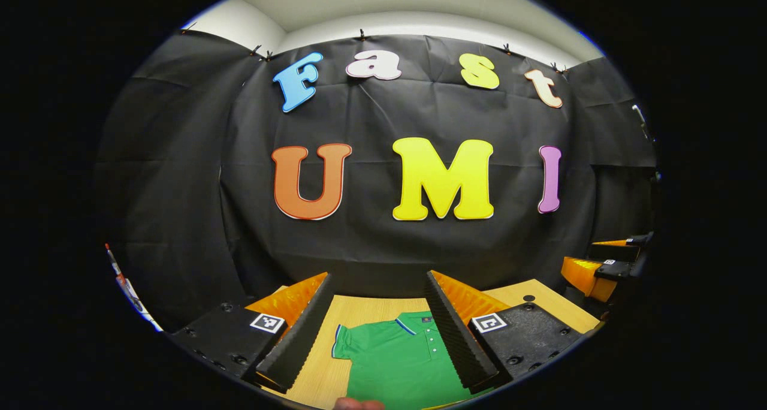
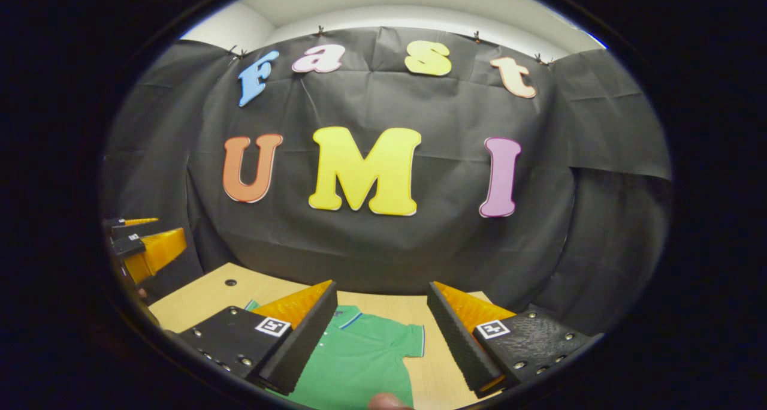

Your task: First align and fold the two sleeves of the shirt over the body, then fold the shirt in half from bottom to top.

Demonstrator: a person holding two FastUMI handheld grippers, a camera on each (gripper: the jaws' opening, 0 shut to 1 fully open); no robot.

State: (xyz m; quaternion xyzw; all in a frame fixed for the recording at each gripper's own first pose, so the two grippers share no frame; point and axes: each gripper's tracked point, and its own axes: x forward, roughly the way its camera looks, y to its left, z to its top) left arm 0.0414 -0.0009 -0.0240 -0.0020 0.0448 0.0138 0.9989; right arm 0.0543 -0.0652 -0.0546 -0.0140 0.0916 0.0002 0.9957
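A green polo shirt (image 1: 398,359) lies flat on the wooden table (image 1: 353,314), collar toward the black wall, one short sleeve spread to the left. My left gripper (image 1: 379,281) hovers above it, open, the shirt showing between its fingers. In the right gripper view the same shirt (image 2: 359,356) shows its other short sleeve spread to the right, and my right gripper (image 2: 382,290) hangs open above it. The right gripper (image 1: 605,269) appears far right in the left gripper view; the left gripper (image 2: 141,245) appears far left in the right gripper view.
The table (image 2: 204,299) runs back to the black cloth wall and has a small dark hole (image 2: 230,282) near its far left corner. A fingertip (image 2: 388,401) shows at the bottom edge. Bare wood lies on both sides of the shirt.
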